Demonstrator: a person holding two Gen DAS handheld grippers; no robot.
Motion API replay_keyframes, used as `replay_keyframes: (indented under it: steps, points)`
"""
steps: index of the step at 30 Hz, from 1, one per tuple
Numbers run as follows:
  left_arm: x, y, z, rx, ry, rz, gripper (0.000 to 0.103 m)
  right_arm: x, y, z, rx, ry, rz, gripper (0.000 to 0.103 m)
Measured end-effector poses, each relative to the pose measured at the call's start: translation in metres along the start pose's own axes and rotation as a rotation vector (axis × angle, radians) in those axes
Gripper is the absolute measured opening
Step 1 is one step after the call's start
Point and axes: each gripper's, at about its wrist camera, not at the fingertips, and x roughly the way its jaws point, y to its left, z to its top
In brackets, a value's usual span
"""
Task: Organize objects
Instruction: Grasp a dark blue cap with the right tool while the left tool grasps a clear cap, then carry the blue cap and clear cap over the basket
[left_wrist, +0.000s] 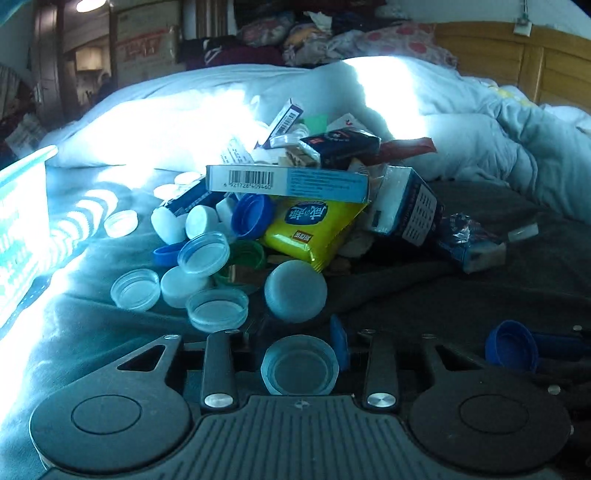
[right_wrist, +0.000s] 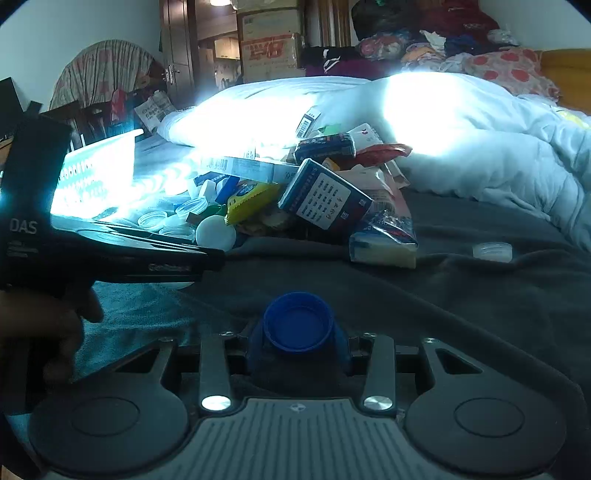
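The clear cap (left_wrist: 299, 365) sits between the fingers of the left gripper (left_wrist: 301, 354), its open side facing the camera; the jaws are clenched on it. The blue cap (right_wrist: 297, 322) is grasped the same way by the right gripper (right_wrist: 297, 341). Both lie low over the dark blanket (right_wrist: 461, 295), near the pile (left_wrist: 288, 206). The basket (left_wrist: 22, 221) stands at the bed's left side, nearer to the left hand.

1. From the left gripper (left_wrist: 300, 363) we looked forward and down, low over the bed (left_wrist: 461, 295).
2. From the right gripper (right_wrist: 297, 332) we faced likewise.
3. Both views shared the pile of boxes and caps (left_wrist: 288, 206) close ahead.
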Motion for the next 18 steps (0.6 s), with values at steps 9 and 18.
replay_keyframes:
  steps: [9,18]
  points:
    - [-0.019,0.004,-0.018,-0.001,-0.031,0.001,0.060,-0.004,0.003,-0.001,0.000,-0.014,0.011,0.043]
    - [-0.032,0.002,-0.010,-0.009,-0.059,-0.016,0.040,-0.007,0.006,0.005,-0.015,-0.030,0.021,0.042]
